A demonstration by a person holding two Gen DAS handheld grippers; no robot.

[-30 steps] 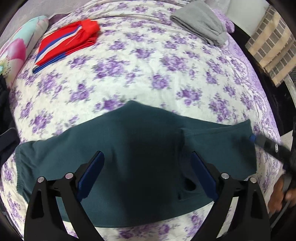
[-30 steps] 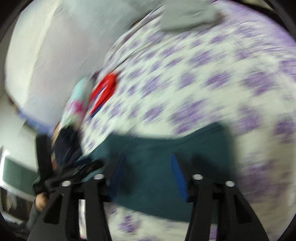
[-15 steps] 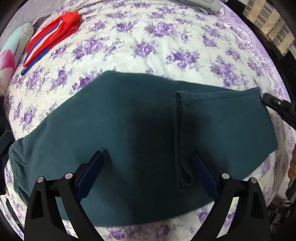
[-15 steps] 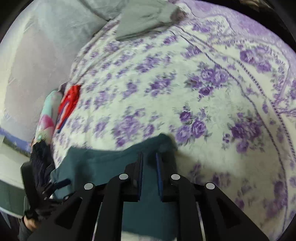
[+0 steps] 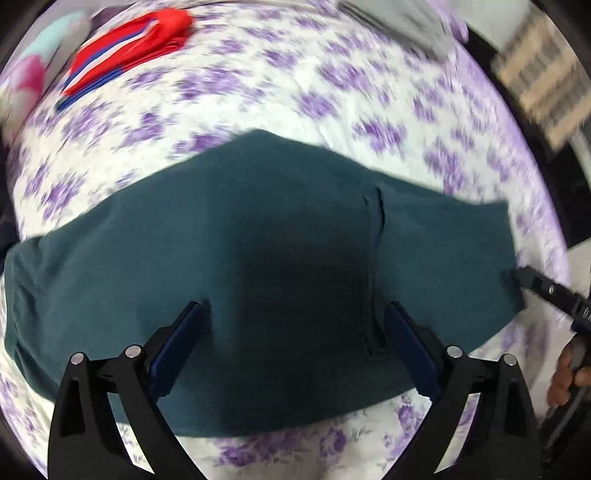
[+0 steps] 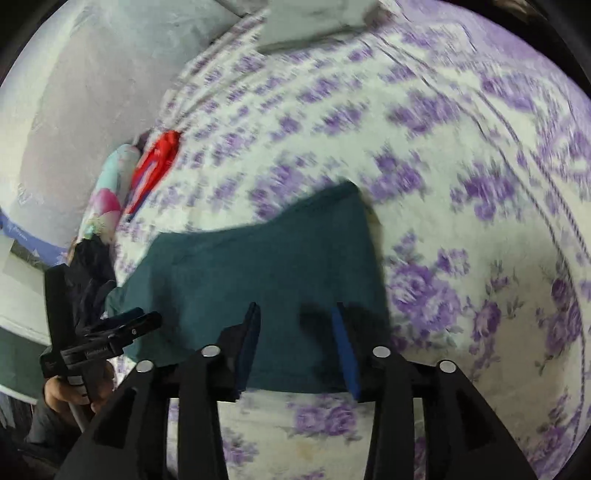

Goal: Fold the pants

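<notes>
Dark teal pants (image 5: pixel 258 251) lie folded lengthwise across a bed with a purple-flowered sheet (image 5: pixel 295 92). A seam ridge (image 5: pixel 373 266) runs down them right of centre. My left gripper (image 5: pixel 295 332) is open above the pants' near edge, holding nothing. My right gripper (image 6: pixel 297 332) is open over the pants' right end (image 6: pixel 280 266), empty. The right gripper also shows in the left wrist view (image 5: pixel 546 291) at the pants' right edge. The left gripper shows in the right wrist view (image 6: pixel 122 328) at the left.
Red, white and blue folded clothing (image 5: pixel 125 48) lies at the back left beside a floral pillow (image 5: pixel 29 77). A folded grey garment (image 5: pixel 402 26) lies at the back right. The bed's right edge (image 5: pixel 546 206) drops to a dark gap. A wall (image 6: pixel 74 92) stands behind.
My right gripper was shut at the pants' end half a second ago and has opened. The left gripper has drawn back slightly and stays open.
</notes>
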